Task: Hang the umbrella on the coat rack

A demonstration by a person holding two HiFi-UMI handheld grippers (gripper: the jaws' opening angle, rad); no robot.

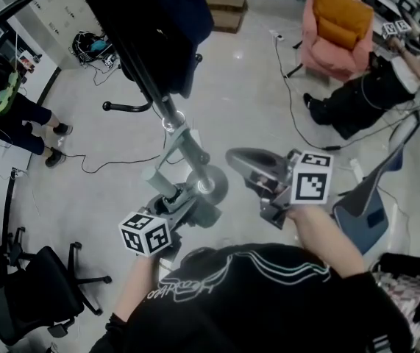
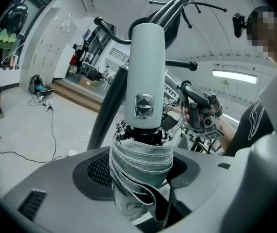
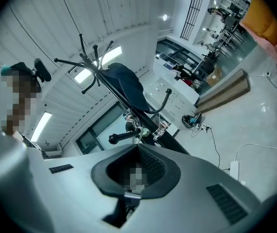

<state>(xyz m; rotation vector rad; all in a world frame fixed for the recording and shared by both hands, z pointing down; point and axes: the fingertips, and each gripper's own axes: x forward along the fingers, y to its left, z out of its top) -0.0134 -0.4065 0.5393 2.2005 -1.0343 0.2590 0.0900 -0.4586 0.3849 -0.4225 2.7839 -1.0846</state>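
My left gripper (image 1: 187, 199) is shut on a folded grey-green umbrella (image 1: 184, 147), gripping its bundled canopy (image 2: 140, 161). The pale handle (image 2: 147, 72) sticks out past the jaws, towards the coat rack. The rack's dark pole (image 1: 147, 76) rises just beyond the handle's end. A dark garment (image 1: 151, 13) hangs near the rack's top, and a curved hook (image 1: 125, 107) sticks out to the left. In the right gripper view the rack (image 3: 128, 101) stands ahead with its bare top prongs (image 3: 87, 57). My right gripper (image 1: 243, 160) hovers to the right of the umbrella, shut and holding nothing (image 3: 137, 148).
A pink armchair with an orange cushion (image 1: 335, 28) stands at the far right, with a seated person (image 1: 371, 87) beside it. A blue chair (image 1: 371, 204) is at my right and a black office chair (image 1: 33, 285) at the lower left. Cables (image 1: 107, 164) trail over the floor. Another person (image 1: 7, 101) stands at the left.
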